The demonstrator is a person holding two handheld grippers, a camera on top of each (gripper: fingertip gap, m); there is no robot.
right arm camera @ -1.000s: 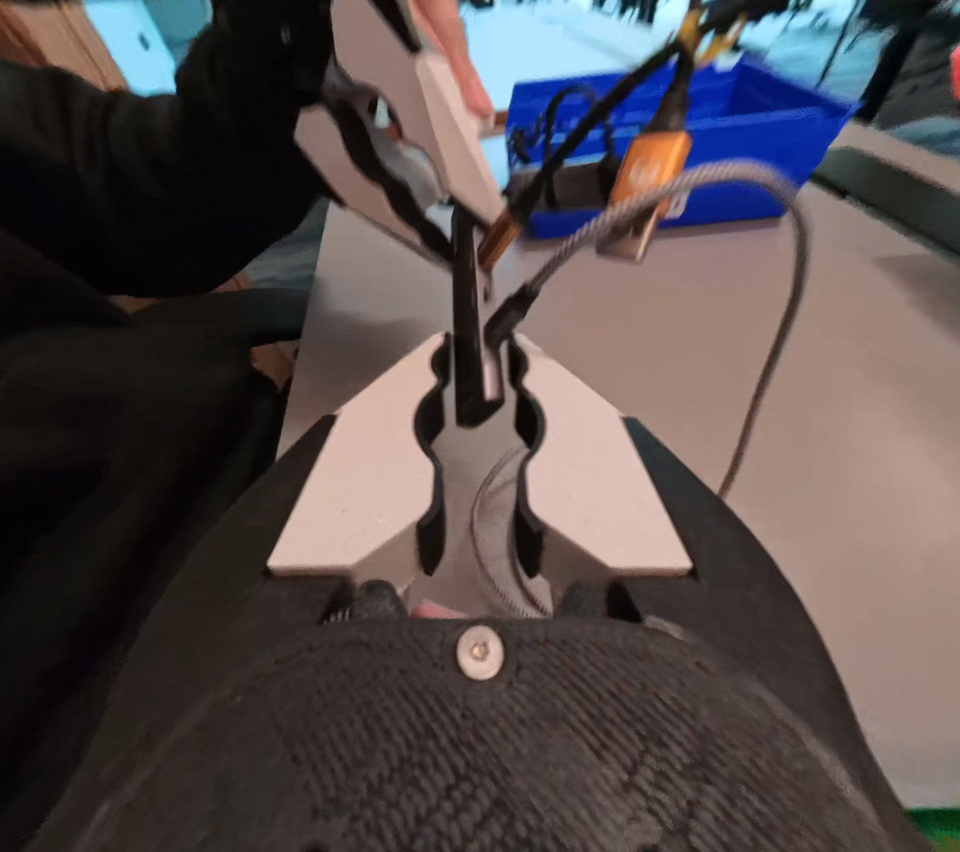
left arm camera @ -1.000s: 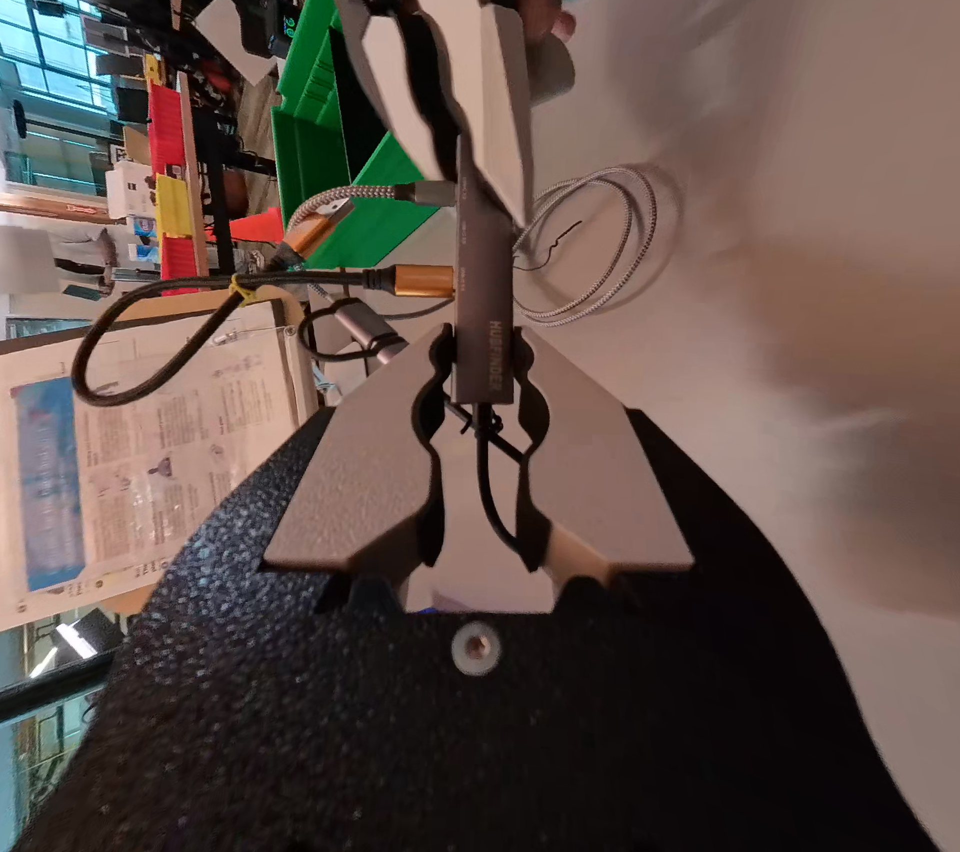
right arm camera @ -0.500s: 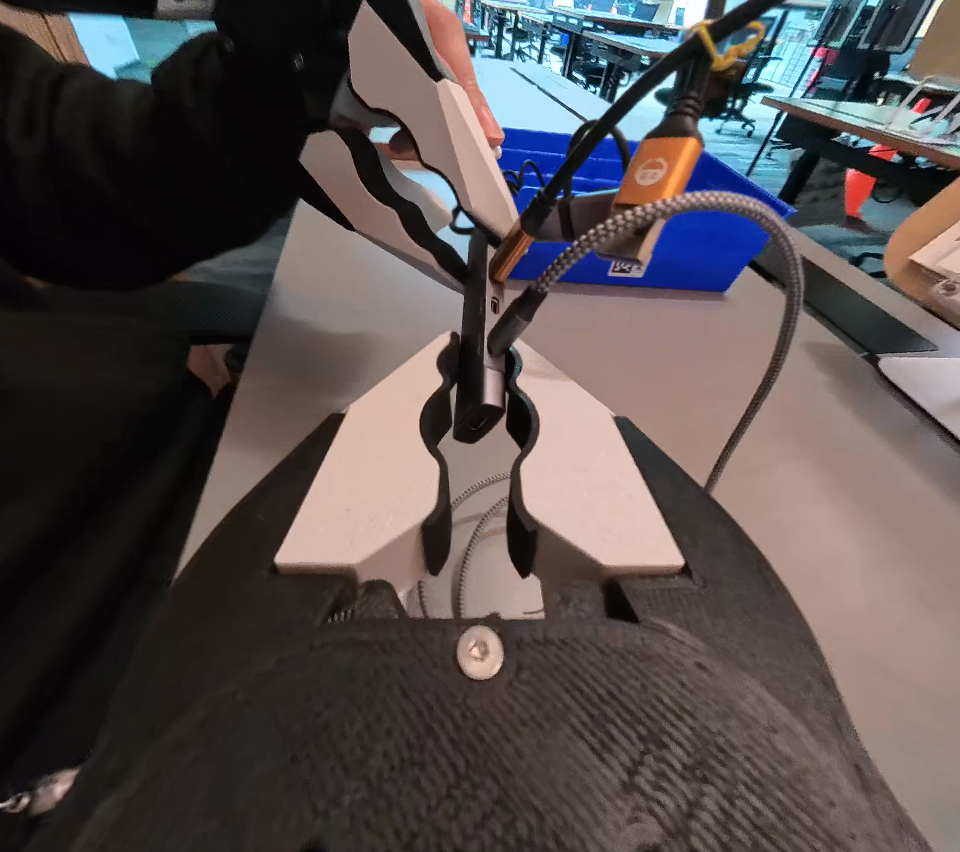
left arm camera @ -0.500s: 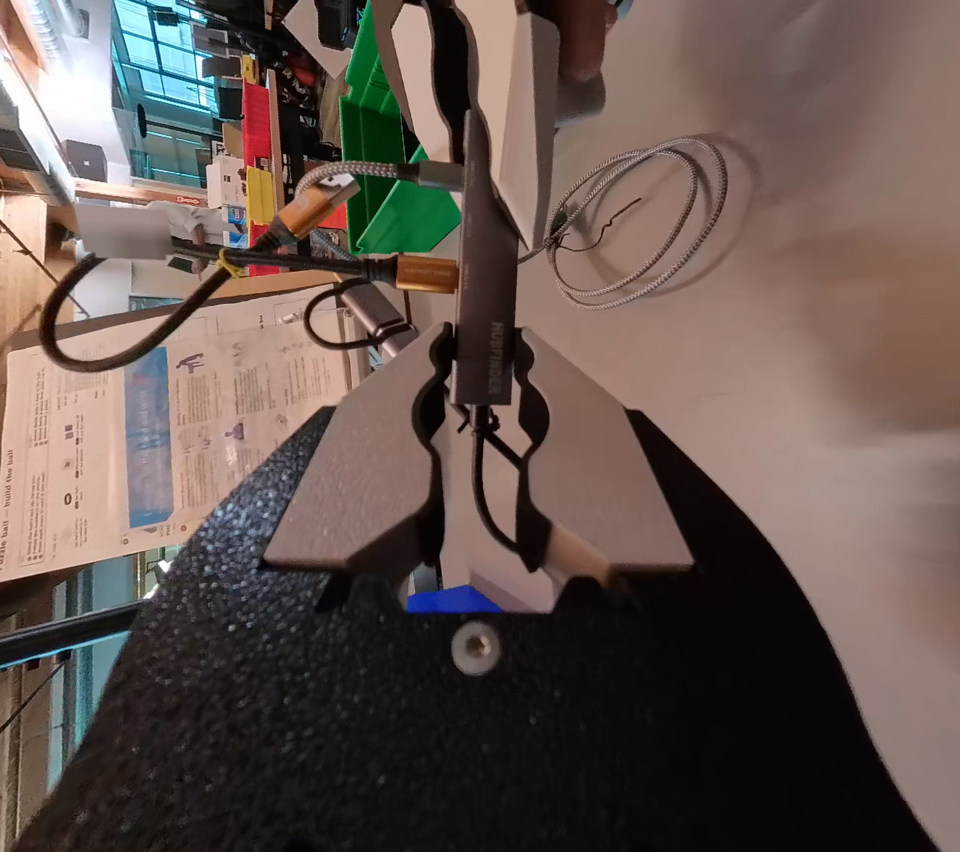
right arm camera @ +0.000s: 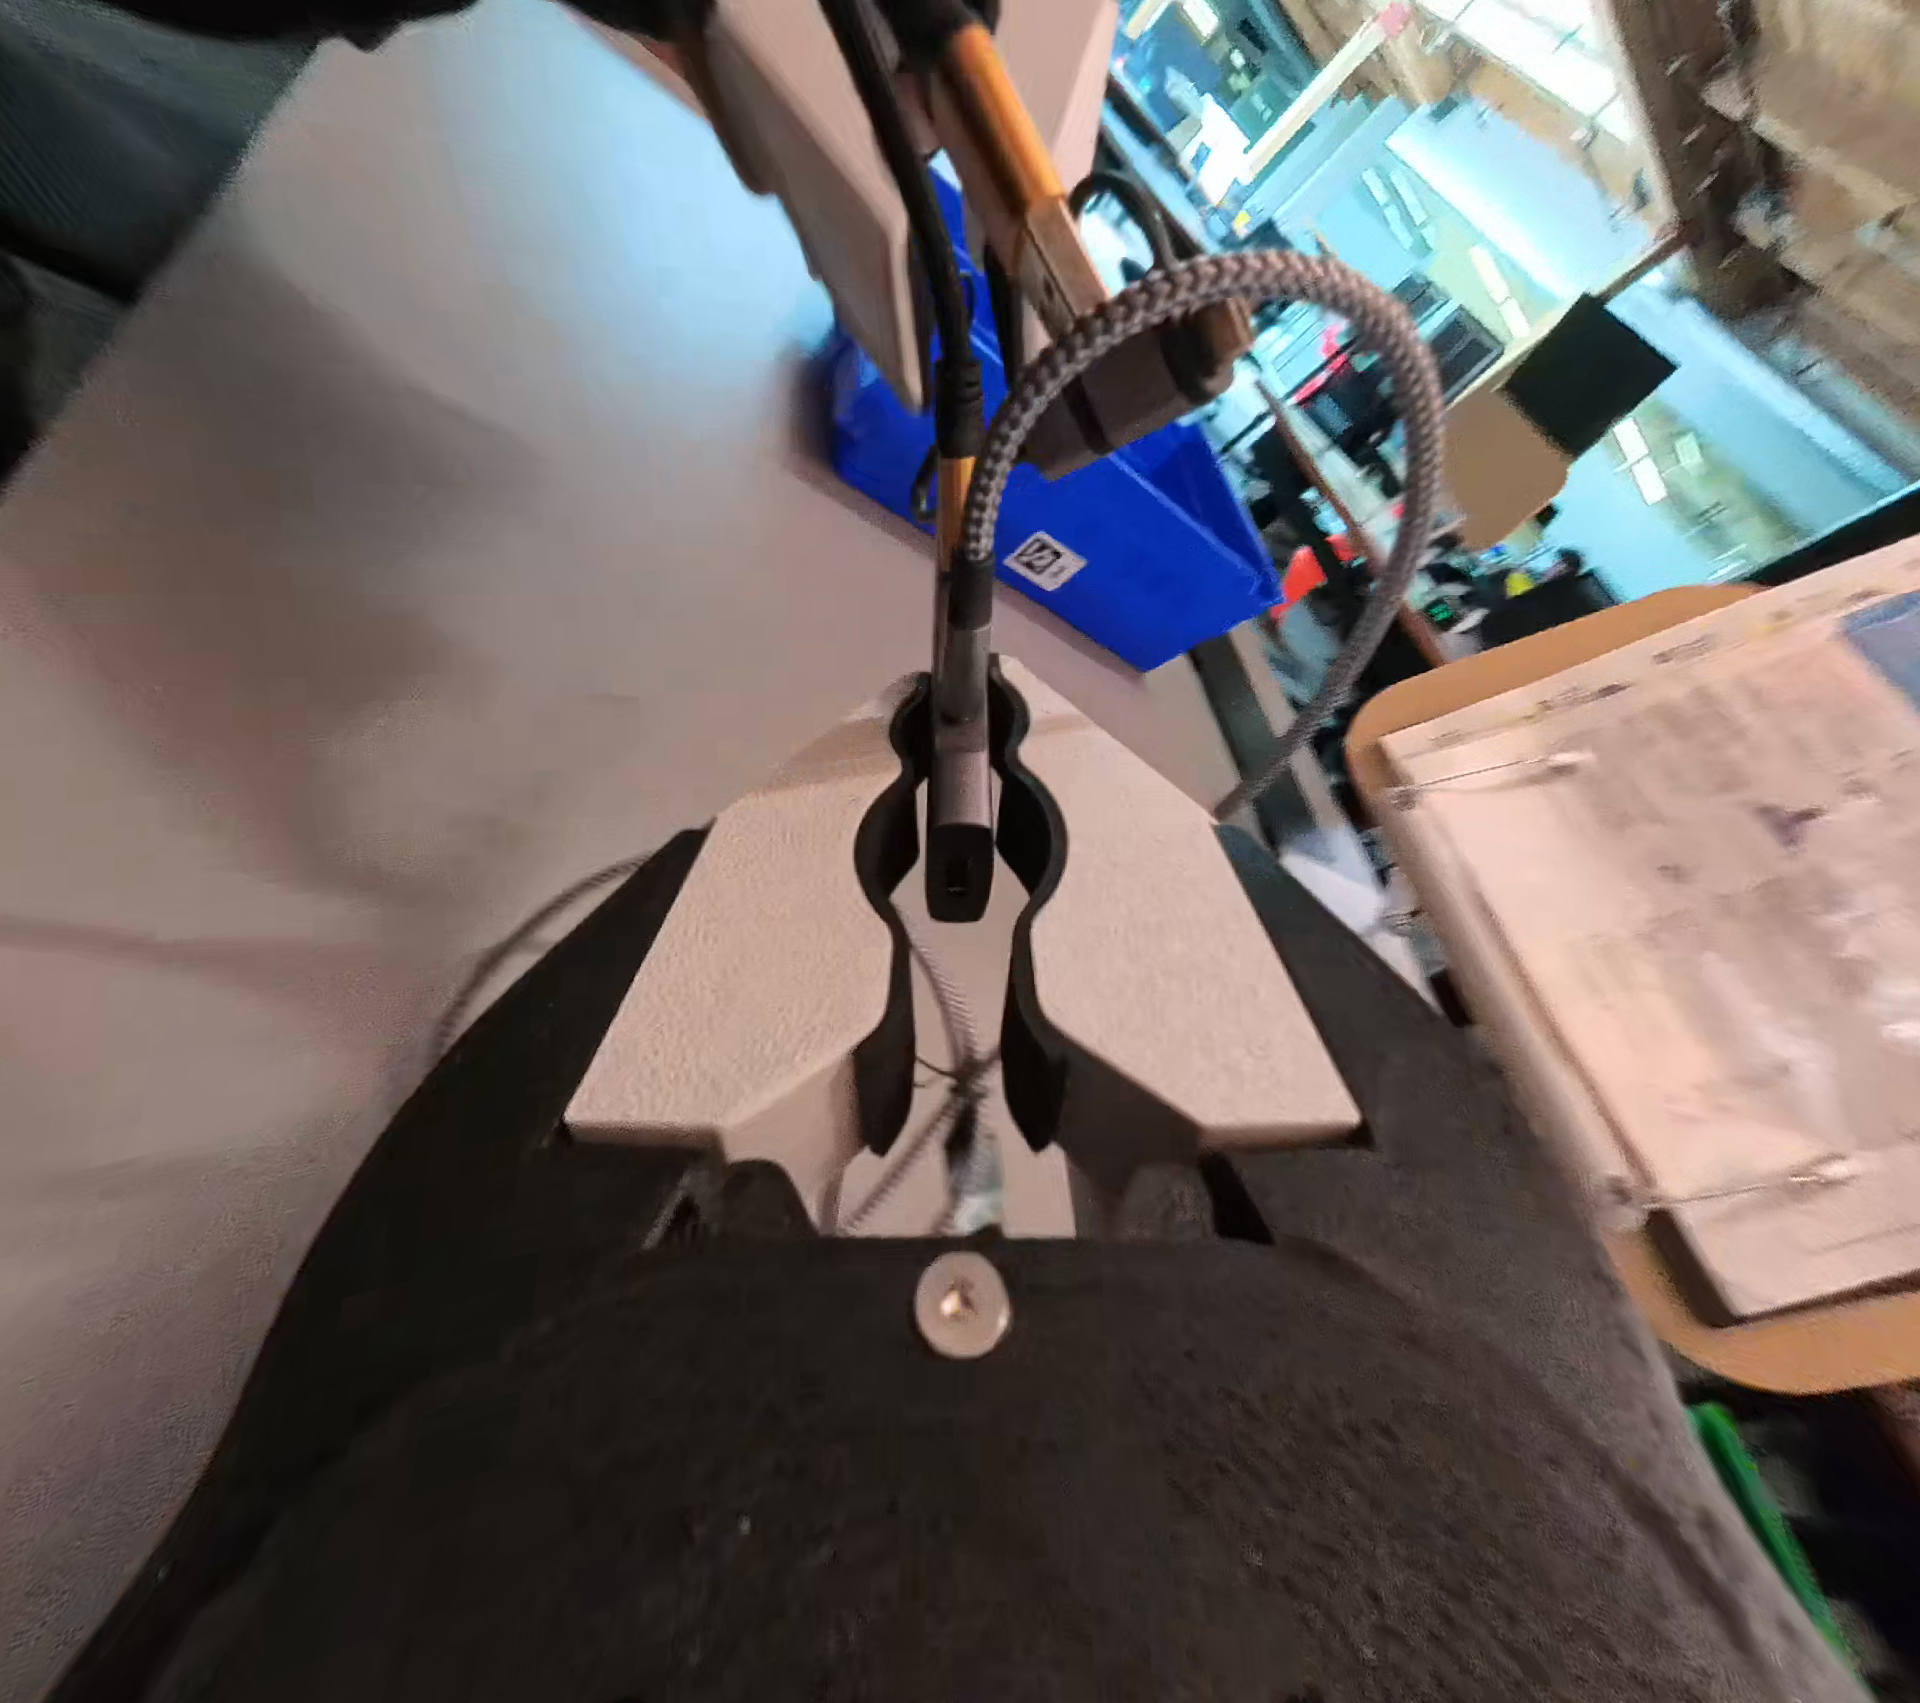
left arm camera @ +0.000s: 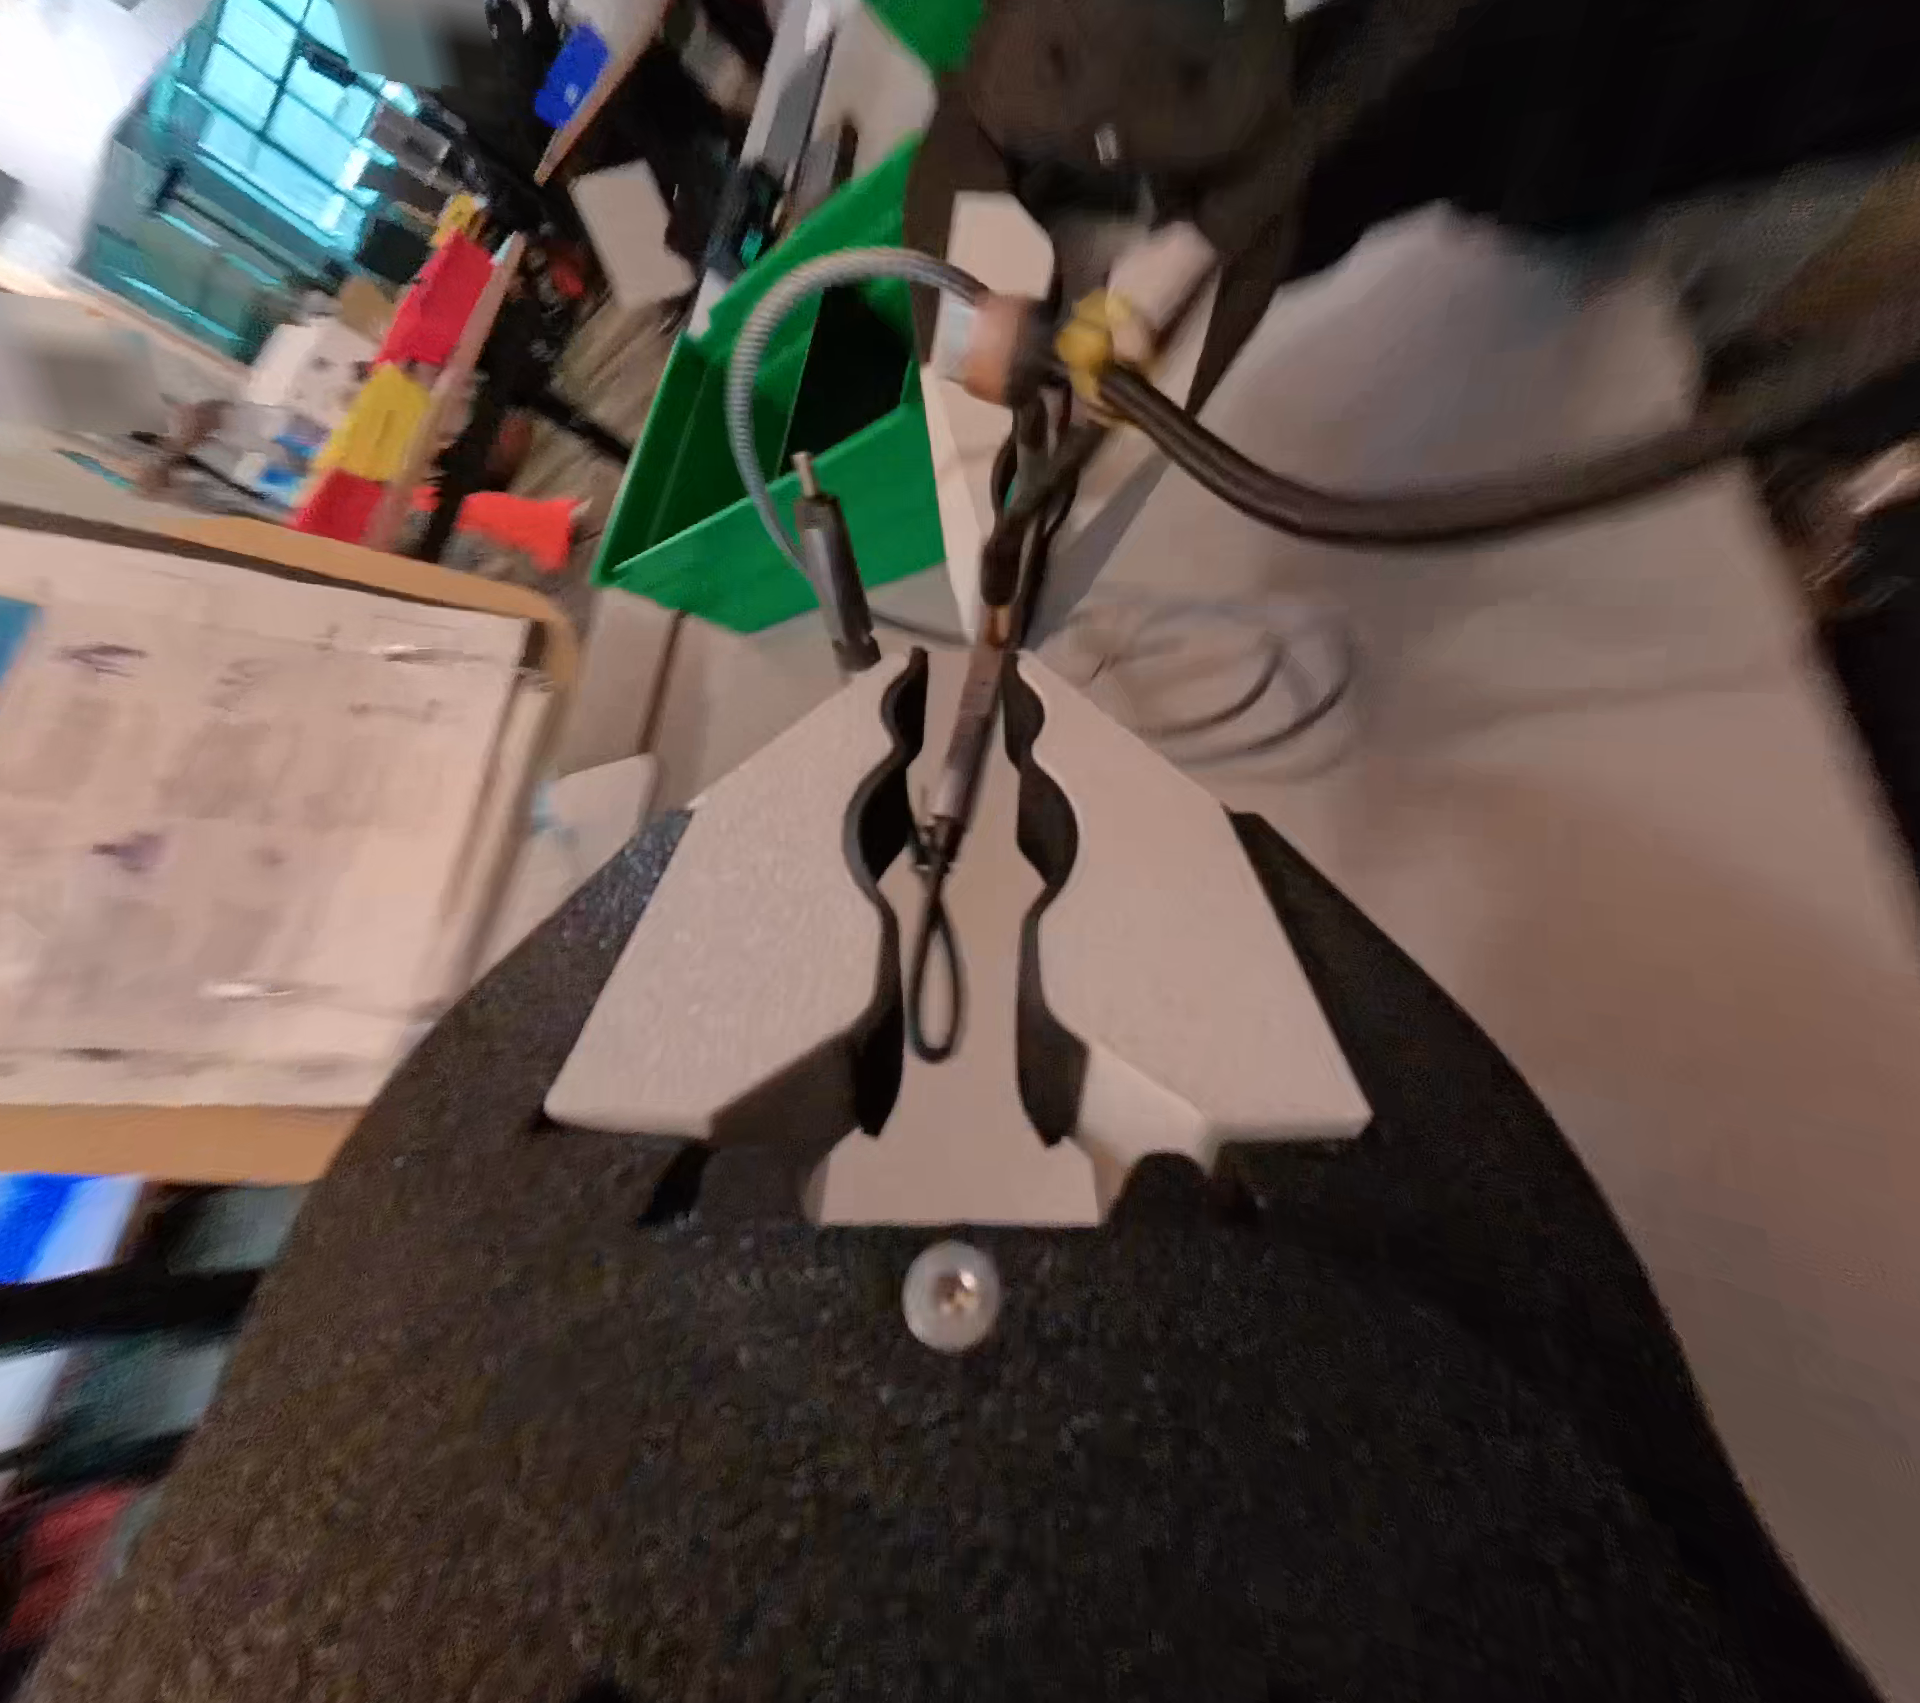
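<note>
While the right gripper (right arm camera: 961, 780) clamps the slim hub (right arm camera: 958, 806), the left gripper (left arm camera: 961, 780) stands slightly open around it — rigid, light, cable-laden; hold the bare ends.

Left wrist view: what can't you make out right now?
- Left gripper: blur hides whether its fingers touch the hub.
- Printed sheet: smeared by motion blur.
- Right gripper: mostly hidden behind cables; grip unclear here.
- Coiled cable on the table: a faint smear.

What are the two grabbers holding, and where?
Right hand-held gripper clamps the slim dark-grey metal hub at one end; left hand-held gripper looks open around its other end.
</note>
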